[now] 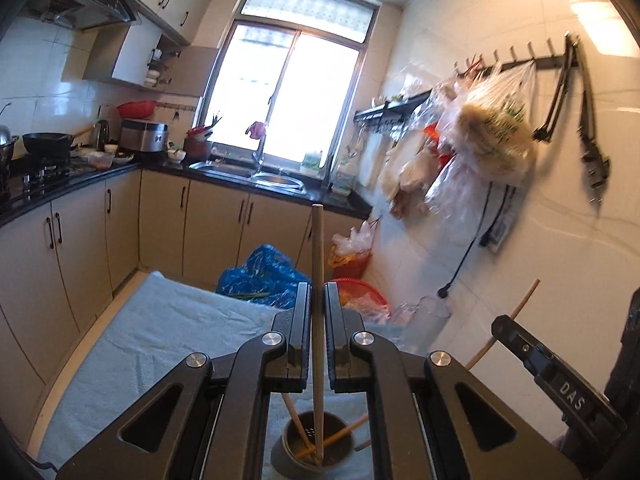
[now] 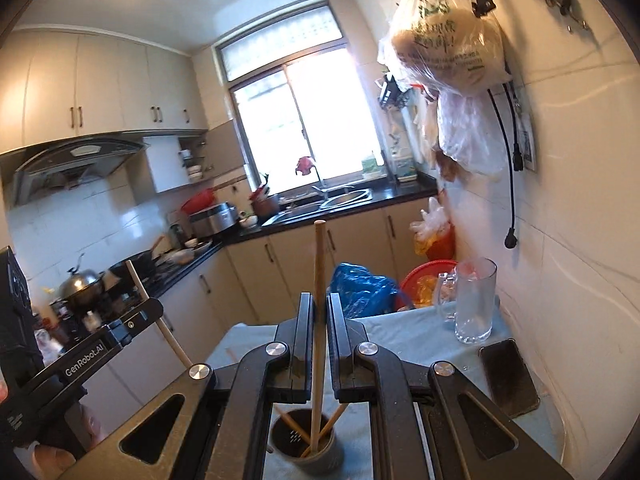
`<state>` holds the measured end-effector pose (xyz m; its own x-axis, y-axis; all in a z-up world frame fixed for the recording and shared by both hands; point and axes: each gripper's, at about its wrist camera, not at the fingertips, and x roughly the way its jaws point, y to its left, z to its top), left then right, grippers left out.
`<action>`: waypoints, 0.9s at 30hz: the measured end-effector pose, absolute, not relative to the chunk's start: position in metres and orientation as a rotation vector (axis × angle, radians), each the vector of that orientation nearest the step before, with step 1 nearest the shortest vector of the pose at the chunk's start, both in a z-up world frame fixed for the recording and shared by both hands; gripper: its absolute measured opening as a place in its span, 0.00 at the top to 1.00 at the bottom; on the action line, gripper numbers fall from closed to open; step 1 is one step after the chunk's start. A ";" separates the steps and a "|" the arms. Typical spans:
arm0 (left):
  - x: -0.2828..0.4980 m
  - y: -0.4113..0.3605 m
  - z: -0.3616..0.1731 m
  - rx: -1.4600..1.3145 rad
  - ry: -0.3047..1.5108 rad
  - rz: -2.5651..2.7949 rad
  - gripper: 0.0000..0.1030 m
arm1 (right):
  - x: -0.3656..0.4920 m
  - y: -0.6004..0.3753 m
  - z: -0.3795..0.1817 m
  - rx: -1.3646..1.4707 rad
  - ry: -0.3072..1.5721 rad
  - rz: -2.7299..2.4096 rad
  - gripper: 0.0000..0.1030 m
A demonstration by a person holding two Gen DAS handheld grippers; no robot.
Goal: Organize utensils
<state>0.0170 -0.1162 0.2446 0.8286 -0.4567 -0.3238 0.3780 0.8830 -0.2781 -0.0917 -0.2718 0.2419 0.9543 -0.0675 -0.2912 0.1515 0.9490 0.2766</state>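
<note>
My left gripper (image 1: 317,300) is shut on a wooden chopstick (image 1: 317,264) that stands upright, its lower end inside a dark round utensil holder (image 1: 296,460) below the fingers. My right gripper (image 2: 319,312) is shut on another wooden chopstick (image 2: 319,264), its lower end in the same holder (image 2: 320,460). Other chopsticks lean inside the holder. Each gripper shows at the edge of the other's view, the right gripper (image 1: 532,356) and the left gripper (image 2: 120,332), each with its chopstick sticking up.
The holder stands on a table covered by a light blue towel (image 1: 160,328). A glass mug (image 2: 474,304) and a dark phone (image 2: 508,376) lie at the table's right. A blue bag (image 2: 360,288), red basket (image 2: 424,280), kitchen counter and tiled wall with hanging bags surround it.
</note>
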 end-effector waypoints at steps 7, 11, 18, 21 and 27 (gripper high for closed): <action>0.046 -0.133 0.198 -0.143 0.501 -0.444 0.94 | -0.058 -0.280 0.192 0.340 0.413 -0.120 0.93; 0.045 -0.132 0.188 -0.114 0.505 -0.428 0.94 | -0.049 -0.284 0.173 0.353 0.473 -0.116 0.92; 0.027 -0.115 0.193 -0.116 0.491 -0.388 0.62 | -0.045 -0.286 0.162 0.341 0.521 -0.124 0.67; 0.011 -0.101 0.203 -0.123 0.473 -0.384 0.55 | -0.055 -0.286 0.170 0.334 0.499 -0.133 0.52; -0.038 -0.066 0.221 -0.116 0.428 -0.379 0.45 | -0.083 -0.288 0.188 0.323 0.482 -0.147 0.48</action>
<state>-0.0381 -0.0655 0.2205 0.8412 -0.3819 -0.3828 0.3338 0.9237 -0.1881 -0.0827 -0.2879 0.1883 0.8766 -0.0627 -0.4771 0.2138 0.9390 0.2694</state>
